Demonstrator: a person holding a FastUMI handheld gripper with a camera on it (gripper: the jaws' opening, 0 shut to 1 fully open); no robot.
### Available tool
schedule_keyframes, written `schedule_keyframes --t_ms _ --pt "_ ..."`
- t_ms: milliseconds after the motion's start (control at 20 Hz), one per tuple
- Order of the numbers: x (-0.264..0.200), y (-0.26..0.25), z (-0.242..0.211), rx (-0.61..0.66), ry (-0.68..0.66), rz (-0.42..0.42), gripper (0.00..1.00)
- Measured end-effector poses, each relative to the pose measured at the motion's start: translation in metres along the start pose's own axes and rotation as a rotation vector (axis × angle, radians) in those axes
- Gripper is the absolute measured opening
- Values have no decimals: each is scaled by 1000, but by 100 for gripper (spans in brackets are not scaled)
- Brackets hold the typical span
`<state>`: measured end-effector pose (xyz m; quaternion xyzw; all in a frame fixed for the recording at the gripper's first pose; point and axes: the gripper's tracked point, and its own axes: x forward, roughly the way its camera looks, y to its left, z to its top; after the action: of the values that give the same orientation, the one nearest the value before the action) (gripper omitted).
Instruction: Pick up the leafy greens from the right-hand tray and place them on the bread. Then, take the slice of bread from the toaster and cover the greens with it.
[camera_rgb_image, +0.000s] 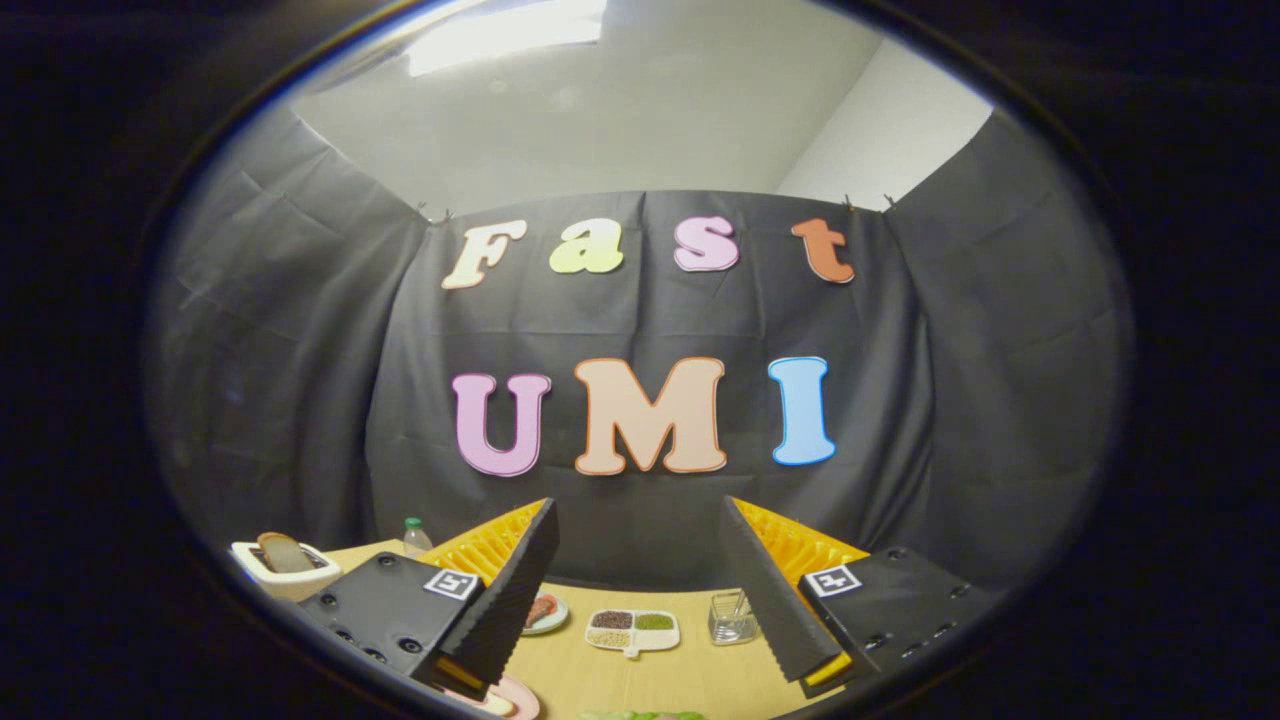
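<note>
A: What are the fingers of the gripper (640, 590) doing?

B: They stand spread wide apart, nothing between them but open air, with the pale wooden bench (650, 680) showing below through the gap.

A: And the greens?

B: A sliver of ruffled light-green leafy greens (640, 715) sits at six o'clock, nearest the gripper and between the two fingers. Too little of it shows to make out what it lies on.

A: The toaster?

B: A cream-white boxy toaster (285, 572) stands at about nine o'clock from the gap, beyond the left finger, with a brown-crusted slice of bread (284, 551) standing in its slot.

A: What else is on the bench?

B: Ahead of the fingers, at twelve o'clock, lies a white divided tray (633, 632) with dark, green and tan fillings in its compartments. At two o'clock from it stands a small clear glass cup (732, 618). At ten o'clock, partly hidden behind the left finger, sits a pale round plate with something red (546, 612). A pink-rimmed round plate (518, 697) peeks out under the left finger at seven o'clock. A small clear bottle with a green cap (416, 536) stands far back, just right of the toaster.
</note>
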<state>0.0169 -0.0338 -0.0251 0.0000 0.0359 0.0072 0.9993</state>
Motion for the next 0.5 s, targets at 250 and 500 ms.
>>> schedule_keyframes --t_ms 250,500 --pt "9 -6 -22 -19 69 58 100" --pt "18 -8 -43 -70 139 160 100"
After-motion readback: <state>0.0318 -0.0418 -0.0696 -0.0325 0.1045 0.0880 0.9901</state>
